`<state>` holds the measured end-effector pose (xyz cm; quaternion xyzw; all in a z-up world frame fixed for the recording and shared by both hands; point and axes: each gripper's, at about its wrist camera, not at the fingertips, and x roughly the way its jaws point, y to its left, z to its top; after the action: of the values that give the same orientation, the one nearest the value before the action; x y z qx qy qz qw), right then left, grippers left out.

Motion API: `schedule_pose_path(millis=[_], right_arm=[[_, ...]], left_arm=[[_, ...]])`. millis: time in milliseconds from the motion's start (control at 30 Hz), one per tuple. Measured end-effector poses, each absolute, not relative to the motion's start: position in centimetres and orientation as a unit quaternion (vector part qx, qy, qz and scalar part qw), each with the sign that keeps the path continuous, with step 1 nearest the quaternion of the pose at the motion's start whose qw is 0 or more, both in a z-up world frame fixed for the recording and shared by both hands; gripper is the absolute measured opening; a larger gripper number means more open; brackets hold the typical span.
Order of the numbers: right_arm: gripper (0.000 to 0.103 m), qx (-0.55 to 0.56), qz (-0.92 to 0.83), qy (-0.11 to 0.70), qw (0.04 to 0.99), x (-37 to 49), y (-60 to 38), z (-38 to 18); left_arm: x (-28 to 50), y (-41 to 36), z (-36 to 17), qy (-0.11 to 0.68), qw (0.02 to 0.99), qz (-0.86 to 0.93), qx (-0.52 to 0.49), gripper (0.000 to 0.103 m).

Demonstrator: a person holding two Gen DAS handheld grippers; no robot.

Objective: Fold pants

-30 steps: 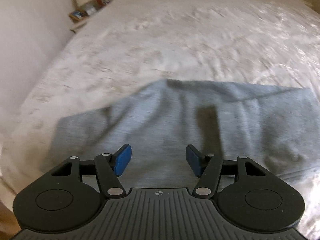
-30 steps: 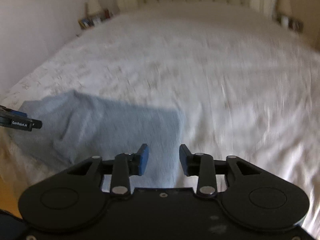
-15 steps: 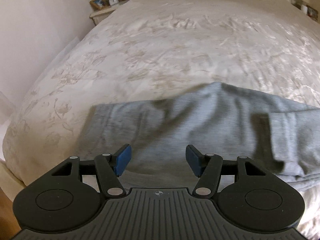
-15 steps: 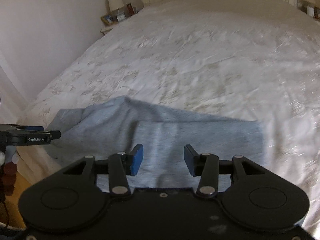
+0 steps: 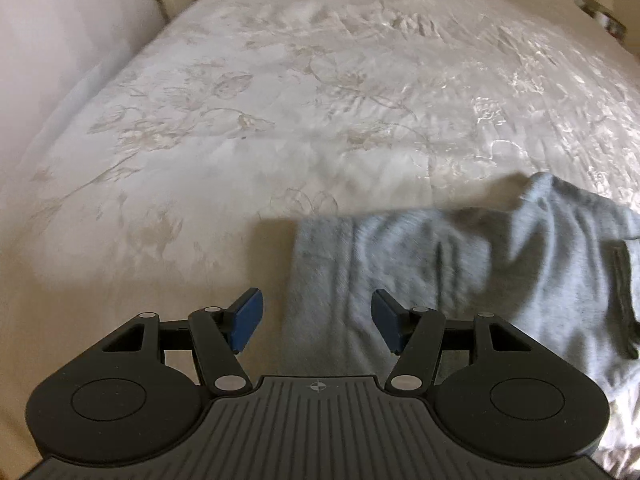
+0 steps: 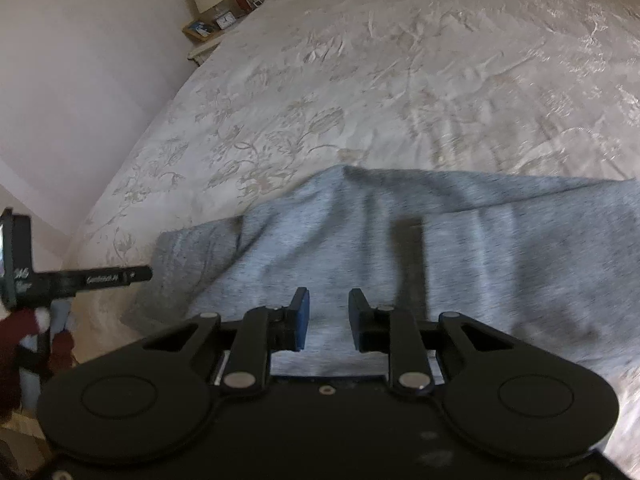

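Grey pants (image 5: 460, 264) lie folded over near the front edge of a bed with a cream floral cover (image 5: 280, 112). My left gripper (image 5: 316, 322) is open and empty, hovering over the pants' left end. In the right wrist view the pants (image 6: 420, 240) spread across the middle. My right gripper (image 6: 329, 318) is open with a narrow gap, empty, just above the cloth. The left gripper's side (image 6: 80, 280) shows at the left of that view, beside the pants' left end.
A nightstand (image 6: 208, 30) with a lamp, clock and frames stands by the wall at the bed's far left. The bed's left edge (image 6: 100, 240) drops off beside the wall. The bed cover stretches far beyond the pants.
Both views have swung left. The left gripper now sits over the pants' left end instead of their middle. The right gripper has come over the pants and its gap has narrowed.
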<state>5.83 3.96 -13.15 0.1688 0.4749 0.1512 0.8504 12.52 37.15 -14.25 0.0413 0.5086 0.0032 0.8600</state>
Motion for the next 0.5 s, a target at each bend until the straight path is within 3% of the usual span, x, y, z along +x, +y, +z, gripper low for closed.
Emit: schedule_pose_path(millis=[367,500], right_arm=[[0.029,0.166,0.110,0.497,0.845,5.0,8.2,-13.1],[0.032,0.170,0.098,0.501,0.843,4.9,8.6,-12.9]], left_arm=[[17.7,38.2,-19.5,0.543,0.833,-0.101,0.042,0.062],[17.9,37.5,-20.3,0.537,0.834,-0.116,0.045,0.074]])
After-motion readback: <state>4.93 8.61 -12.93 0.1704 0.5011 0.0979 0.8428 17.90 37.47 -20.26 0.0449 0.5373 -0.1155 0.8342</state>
